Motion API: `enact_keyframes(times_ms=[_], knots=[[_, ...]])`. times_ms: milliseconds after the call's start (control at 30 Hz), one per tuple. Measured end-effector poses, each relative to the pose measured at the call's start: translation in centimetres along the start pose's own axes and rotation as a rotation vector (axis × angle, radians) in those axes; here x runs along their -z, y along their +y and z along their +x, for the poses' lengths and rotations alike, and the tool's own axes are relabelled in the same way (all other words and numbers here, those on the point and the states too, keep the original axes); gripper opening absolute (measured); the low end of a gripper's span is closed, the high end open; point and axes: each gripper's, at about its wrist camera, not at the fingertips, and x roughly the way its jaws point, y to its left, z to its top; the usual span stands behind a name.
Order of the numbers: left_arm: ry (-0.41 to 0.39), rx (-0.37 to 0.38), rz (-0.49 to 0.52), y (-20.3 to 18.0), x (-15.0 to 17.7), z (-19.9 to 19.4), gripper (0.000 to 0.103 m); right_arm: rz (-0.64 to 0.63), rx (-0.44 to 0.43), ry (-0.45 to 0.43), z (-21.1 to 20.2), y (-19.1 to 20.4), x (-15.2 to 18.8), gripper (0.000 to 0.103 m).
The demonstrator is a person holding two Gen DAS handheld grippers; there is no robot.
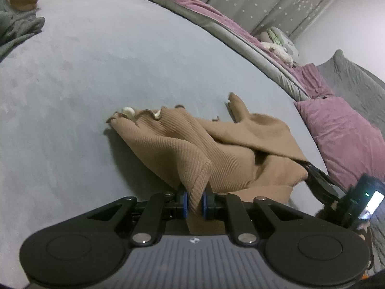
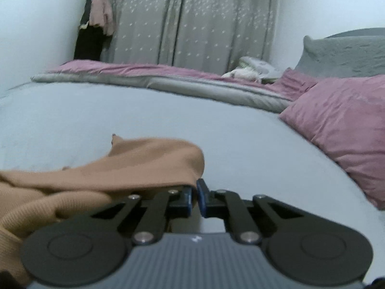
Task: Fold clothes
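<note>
I have the left gripper (image 1: 195, 201) clamped on a corner of the tan ribbed knit garment (image 1: 192, 142), which stretches away across the pale blue bedsheet (image 1: 96, 72), while my right gripper (image 2: 194, 197) seems nearly closed at its other edge, grip uncertain.

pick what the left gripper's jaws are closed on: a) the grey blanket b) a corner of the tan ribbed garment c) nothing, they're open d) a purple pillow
b: in the left wrist view the left gripper has its jaws pinched on a corner fold of the tan ribbed garment, which otherwise lies crumpled on the grey bed sheet; the purple pillow sits off to the side, untouched.
</note>
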Motion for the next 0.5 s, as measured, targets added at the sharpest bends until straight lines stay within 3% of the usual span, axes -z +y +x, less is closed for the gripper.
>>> enact_keyframes(times_ms=[500], knots=[[-0.139,-0.043,0.016,0.3,-1.8,-1.8,0.010,0.168,0.104,-0.051,-7.7,-6.8,-2.1,0.006]])
